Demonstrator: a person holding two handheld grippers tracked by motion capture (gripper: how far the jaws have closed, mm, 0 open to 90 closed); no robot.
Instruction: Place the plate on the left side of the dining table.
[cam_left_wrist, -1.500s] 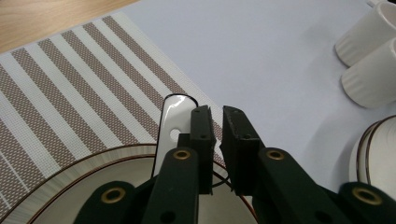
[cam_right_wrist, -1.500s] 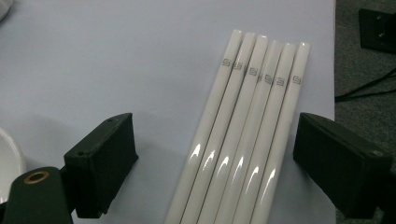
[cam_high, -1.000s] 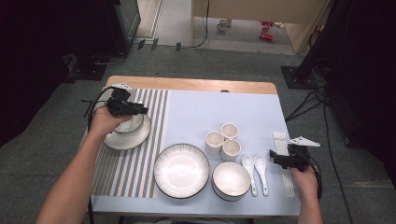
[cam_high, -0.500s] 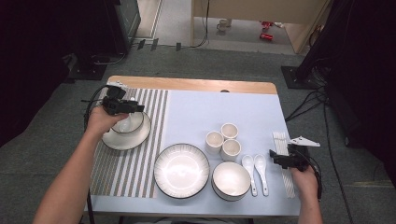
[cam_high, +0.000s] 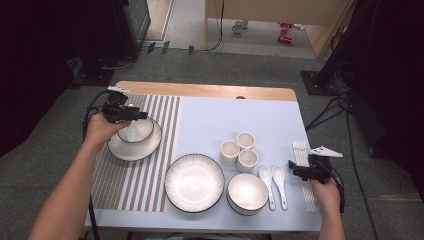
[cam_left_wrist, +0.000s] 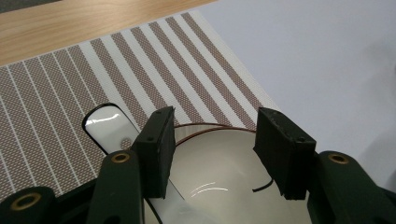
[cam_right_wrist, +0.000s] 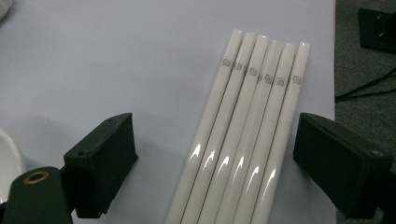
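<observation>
The left gripper (cam_left_wrist: 212, 151) hovers over the small cream ceramic bowl with a dark rim (cam_high: 134, 131), its jaws about half apart and just now opening, with nothing pressed between the pads. A white ceramic spoon (cam_left_wrist: 122, 142) lies in the bowl just under the left-hand jaw in the left gripper view, handle leaning out over the rim, free of the pads; it looks set down there so that the bowl keeps it from sliding. The bowl sits on a white saucer with a dark rim (cam_high: 119, 152), and the saucer on the brown-and-white striped woven placemat (cam_high: 165, 125), which reads as one place setting being laid.

Well to the right of the bowl, the right gripper (cam_right_wrist: 215, 158) stands wide open above a row of white glossy chopsticks (cam_right_wrist: 243, 140), which lie touching side by side on the pale blue tablecloth (cam_right_wrist: 93, 60); the jaws straddle the row without touching, probably poised to take a pair. Between bowl and chopsticks wait a large white ribbed plate (cam_high: 194, 183), a bigger white bowl (cam_high: 247, 194), three cream cups (cam_high: 239, 150) and two more white spoons (cam_high: 274, 181), grouped as stock.
</observation>
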